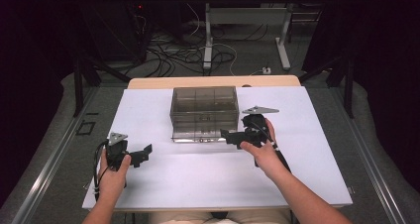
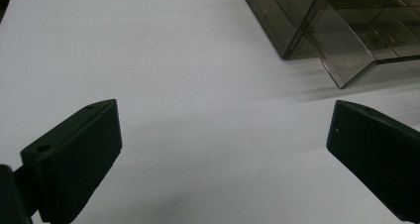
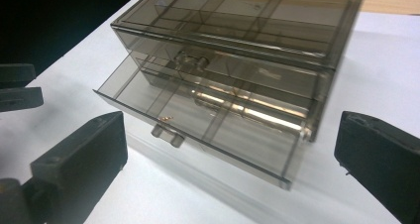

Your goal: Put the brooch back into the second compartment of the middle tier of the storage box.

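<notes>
Centrally on the white worktop (image 1: 163, 184) stands a smoke-tinted clear plastic drawer box (image 1: 203, 106), two drawers high, toward the far edge. Its lower drawer (image 3: 198, 135) is pulled partway out toward the person, with a small round knob (image 3: 167, 135) on its front; the upper drawer (image 3: 223, 70) sits closed, and dividers show through the walls of both. The right gripper (image 1: 232, 136) hovers just beside the box's front right corner, pointing left along the drawer front. Its fingers (image 3: 84, 159) stand wide apart with nothing between them, the knob lying ahead of them and untouched. The left gripper (image 1: 144, 152) rests near the worktop's left side, well apart from the box, held in the left hand (image 1: 113, 177). Its fingers (image 2: 74, 154) are likewise spread wide over bare worktop and grip nothing; the box's corner shows farther off in the left gripper view. The right hand (image 1: 262, 152) wraps the right gripper's body.
</notes>
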The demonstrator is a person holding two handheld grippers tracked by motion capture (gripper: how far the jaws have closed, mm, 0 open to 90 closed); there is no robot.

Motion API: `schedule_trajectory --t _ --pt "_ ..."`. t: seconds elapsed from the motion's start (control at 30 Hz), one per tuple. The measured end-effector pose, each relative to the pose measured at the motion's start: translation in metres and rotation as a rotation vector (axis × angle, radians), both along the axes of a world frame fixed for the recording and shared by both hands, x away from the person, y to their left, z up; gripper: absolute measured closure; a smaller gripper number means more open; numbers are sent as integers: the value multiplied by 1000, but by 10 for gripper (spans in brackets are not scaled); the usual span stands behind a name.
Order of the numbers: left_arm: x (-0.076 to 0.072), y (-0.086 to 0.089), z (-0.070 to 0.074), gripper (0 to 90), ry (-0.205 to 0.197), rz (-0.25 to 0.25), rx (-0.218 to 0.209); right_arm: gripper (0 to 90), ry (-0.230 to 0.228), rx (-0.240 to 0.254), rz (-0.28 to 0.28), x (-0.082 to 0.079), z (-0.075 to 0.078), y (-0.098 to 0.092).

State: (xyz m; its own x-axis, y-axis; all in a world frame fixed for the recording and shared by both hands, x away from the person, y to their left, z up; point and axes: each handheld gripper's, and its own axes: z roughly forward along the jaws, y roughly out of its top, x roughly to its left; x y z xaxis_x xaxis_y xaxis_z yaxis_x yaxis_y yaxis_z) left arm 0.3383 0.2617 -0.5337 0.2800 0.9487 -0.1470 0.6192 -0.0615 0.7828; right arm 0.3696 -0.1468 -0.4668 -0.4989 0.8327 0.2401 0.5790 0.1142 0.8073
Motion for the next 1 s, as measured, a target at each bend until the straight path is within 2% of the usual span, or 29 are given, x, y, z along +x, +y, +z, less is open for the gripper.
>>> schedule_trajectory --t 0.43,0.77,1.0 --pt "0 0 0 7 3 -3 5 0 33 37 -61 -9 -4 -49" --pt "-1 -1 -1 7 7 -3 3 0 54 92 -142 -14 -14 -87" --pt "-1 -1 -1 7 7 6 -4 0 75 87 -188 -17 -24 -112"
